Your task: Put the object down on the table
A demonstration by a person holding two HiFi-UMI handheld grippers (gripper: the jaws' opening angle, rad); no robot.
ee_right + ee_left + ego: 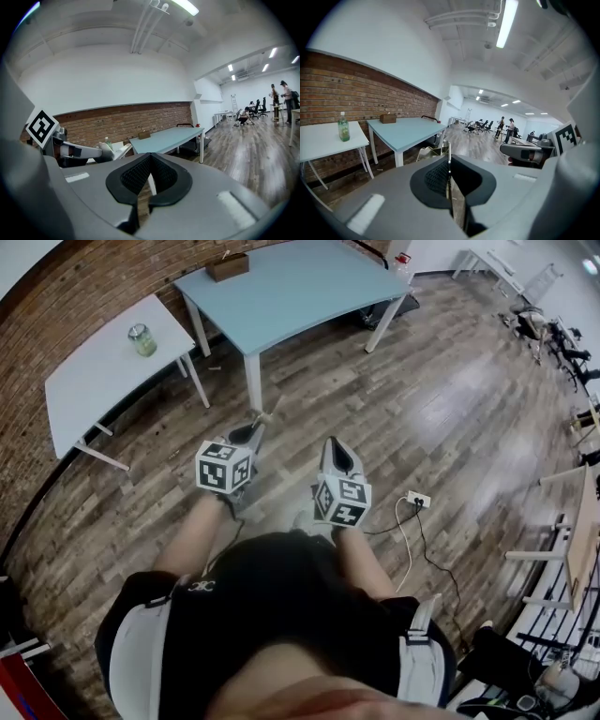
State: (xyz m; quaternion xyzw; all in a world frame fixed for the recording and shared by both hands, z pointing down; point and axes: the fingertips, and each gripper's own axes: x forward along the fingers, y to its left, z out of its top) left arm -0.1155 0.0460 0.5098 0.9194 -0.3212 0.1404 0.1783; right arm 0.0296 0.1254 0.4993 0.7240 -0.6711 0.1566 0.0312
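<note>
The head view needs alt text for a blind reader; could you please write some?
Seen from above, a person on a wooden floor holds out two grippers, the left gripper shut on a thin pale strip, the right gripper shut. By a brick wall stand a light blue table bearing a brown box and a white table bearing a bottle.

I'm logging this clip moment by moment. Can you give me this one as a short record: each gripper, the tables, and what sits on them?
Left gripper: shut on a thin strip, seen edge-on
Right gripper: shut, nothing in it
White table: green bottle on it
Blue table: brown box at its far end
Placement: not yet done; both grippers are over the wood floor, short of the tables
</note>
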